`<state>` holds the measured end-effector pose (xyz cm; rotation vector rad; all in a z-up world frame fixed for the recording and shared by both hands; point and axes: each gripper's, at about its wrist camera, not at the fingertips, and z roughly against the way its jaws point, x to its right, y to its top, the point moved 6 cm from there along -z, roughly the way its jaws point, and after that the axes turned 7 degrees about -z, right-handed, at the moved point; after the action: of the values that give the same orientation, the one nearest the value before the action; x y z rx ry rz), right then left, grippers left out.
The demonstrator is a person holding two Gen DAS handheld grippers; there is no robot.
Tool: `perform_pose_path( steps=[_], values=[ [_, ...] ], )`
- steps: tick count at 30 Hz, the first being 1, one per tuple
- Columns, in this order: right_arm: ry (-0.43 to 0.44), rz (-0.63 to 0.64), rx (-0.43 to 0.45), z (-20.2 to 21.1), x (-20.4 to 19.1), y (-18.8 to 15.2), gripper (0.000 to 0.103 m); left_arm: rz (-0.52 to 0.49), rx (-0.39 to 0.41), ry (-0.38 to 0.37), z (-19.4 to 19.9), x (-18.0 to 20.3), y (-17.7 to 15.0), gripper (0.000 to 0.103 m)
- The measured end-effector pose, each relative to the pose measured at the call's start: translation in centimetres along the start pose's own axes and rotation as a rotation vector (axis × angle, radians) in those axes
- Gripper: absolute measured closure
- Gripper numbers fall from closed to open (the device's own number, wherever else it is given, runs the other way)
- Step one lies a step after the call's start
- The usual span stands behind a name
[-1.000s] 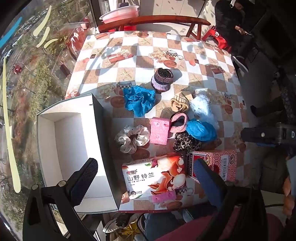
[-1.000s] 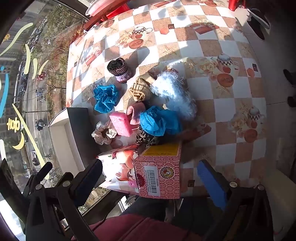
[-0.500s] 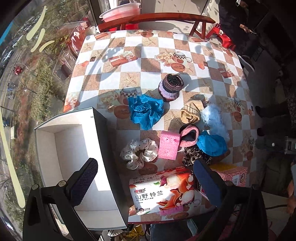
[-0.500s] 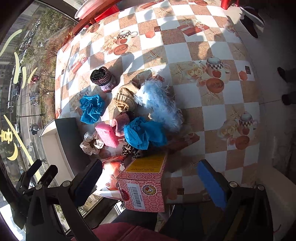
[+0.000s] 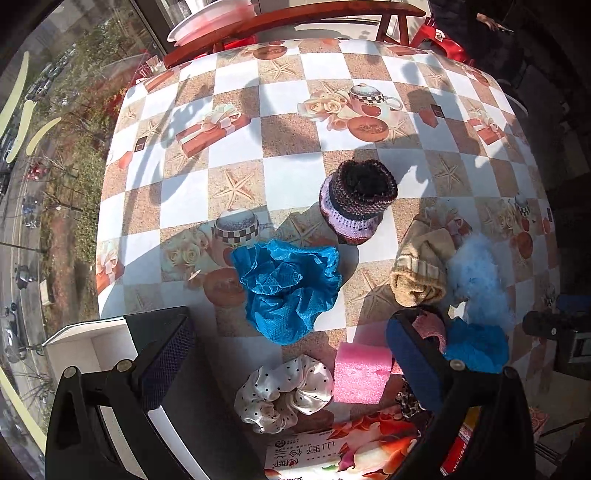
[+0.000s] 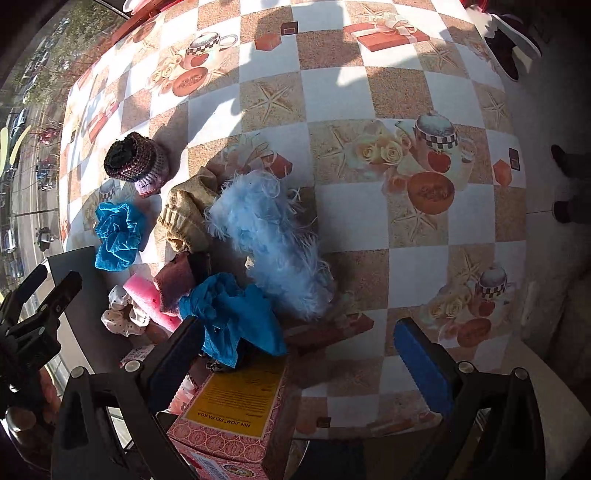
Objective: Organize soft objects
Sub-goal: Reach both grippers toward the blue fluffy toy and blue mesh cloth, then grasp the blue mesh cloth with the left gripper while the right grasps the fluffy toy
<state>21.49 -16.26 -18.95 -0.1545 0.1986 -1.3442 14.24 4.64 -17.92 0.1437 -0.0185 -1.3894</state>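
Soft objects are seen clustered at the near end of a desk (image 5: 236, 147) covered in a checkered cloth printed with starfish, teapots and gift boxes. Both grippers are held above the pile with jaws spread wide and nothing between them. The left gripper (image 5: 288, 365) is framed over a blue mesh scrunchie (image 5: 288, 288), a white polka-dot scrunchie (image 5: 284, 391) and a pink sponge block (image 5: 360, 373), which are set close together. A white box (image 5: 85, 343) with a dark wall is placed at the desk's left edge, just beside the polka-dot scrunchie. A knitted purple-and-dark cup (image 5: 356, 203) is stood upright beyond the blue mesh scrunchie, a little apart from it. A beige knitted piece (image 5: 421, 269) and a pale blue fluffy piece (image 5: 480, 280) are laid touching each other to the right. The right gripper (image 6: 297, 354) is shown over a second blue scrunchie (image 6: 236, 317), which is pressed against the fluffy piece and a rolled pink cloth (image 6: 173, 291). A pink carton (image 6: 236, 406) with a yellow label and a floral tissue pack (image 5: 351, 450) are lined along the near edge. The far half and the right side of the desk are left open, crossed only by shadows. A wooden chair (image 5: 332, 14) is set at the far edge.
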Motion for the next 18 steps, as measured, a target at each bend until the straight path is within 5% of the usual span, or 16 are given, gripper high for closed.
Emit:
perform_pose_path(
  steps=[7,18],
  values=[
    [-0.030,0.034,-0.061,-5.0,-0.5,2.0,0.000,0.080,-0.038,0.010,-4.8,-1.5,1.3,0.000],
    [-0.163,0.105,-0.012,-10.2,-1.5,4.5,0.000,0.148,-0.098,-0.026,-9.9,-2.2,1.9,0.000]
  ],
)
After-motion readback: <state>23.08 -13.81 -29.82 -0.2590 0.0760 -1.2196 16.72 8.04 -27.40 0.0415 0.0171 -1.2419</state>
